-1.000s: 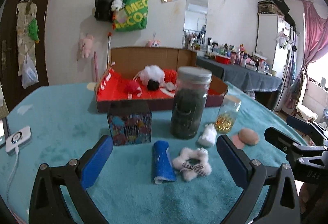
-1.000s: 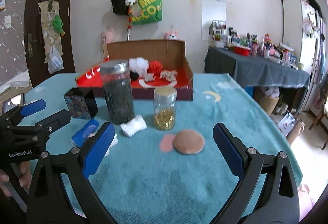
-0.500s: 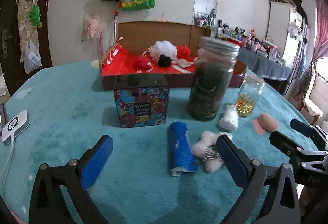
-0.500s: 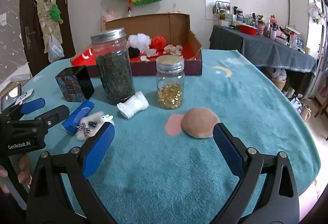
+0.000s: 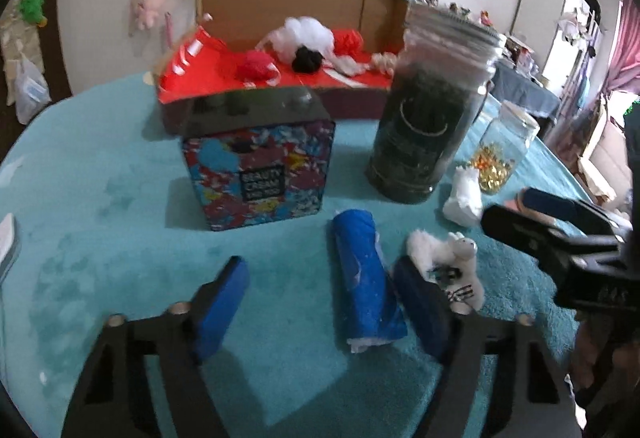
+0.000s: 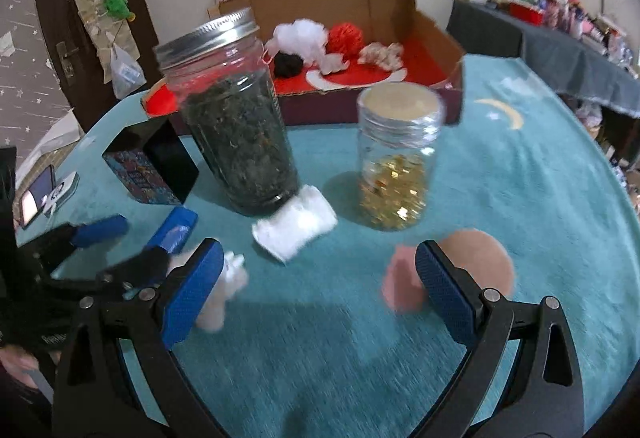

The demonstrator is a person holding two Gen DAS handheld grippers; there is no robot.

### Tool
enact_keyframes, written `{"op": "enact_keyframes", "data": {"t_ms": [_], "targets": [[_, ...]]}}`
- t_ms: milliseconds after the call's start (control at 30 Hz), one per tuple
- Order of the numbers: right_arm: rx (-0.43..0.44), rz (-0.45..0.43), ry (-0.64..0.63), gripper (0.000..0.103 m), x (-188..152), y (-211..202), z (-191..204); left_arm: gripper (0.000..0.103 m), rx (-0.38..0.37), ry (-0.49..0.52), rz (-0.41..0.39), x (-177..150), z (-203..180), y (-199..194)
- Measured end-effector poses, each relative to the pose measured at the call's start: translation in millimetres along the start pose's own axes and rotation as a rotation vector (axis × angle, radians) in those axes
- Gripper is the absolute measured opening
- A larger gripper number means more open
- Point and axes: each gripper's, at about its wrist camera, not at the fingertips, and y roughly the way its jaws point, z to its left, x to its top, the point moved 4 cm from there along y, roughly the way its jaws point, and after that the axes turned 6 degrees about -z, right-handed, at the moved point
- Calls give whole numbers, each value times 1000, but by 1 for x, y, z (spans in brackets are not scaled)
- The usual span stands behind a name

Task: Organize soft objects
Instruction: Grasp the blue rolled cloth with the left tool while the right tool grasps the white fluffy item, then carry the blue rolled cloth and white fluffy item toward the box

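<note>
The left tool point(image 5: 320, 302), fingers spread, straddles the rolled blue cloth point(image 5: 366, 280) on the teal table point(image 5: 100, 238), set to pinch it; the right tool point(image 6: 318, 290) waits open near the white rolled cloth point(image 6: 296, 228)

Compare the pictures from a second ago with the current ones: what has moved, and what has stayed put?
Both claws have moved down and forward. The left claw, open, now straddles the blue roll; the right claw, open, nears the tan pad. Nothing is gripped. The dark jar, gold jar, white roll and patterned box stayed put.
</note>
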Motion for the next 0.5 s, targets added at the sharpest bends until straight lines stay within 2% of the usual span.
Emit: {"op": "enact_keyframes", "data": {"t_ms": [67, 100, 133, 167, 200, 267, 333, 500], "targets": [[10, 37, -3, 93, 4, 9, 2, 64, -21, 10, -3, 1, -3, 1], [12, 58, -4, 79, 5, 15, 3, 55, -52, 22, 2, 1, -5, 1], [20, 72, -4, 71, 5, 18, 4, 47, -69, 30, 5, 1, -6, 2], [31, 91, -4, 56, 5, 23, 5, 43, -84, 33, 6, 1, -7, 2], [30, 99, -11, 43, 5, 26, 7, 28, -116, 29, 9, 1, -8, 1], [25, 88, -37, 30, 5, 26, 9, 26, -126, 27, 16, 3, -10, 0], [72, 89, -41, 22, 3, 22, 13, 24, -136, 37, 5, 7, -13, -4], [111, 37, -100, 21, 1, -4, 20, 23, -170, 61, -21, 21, -23, -12]]}}
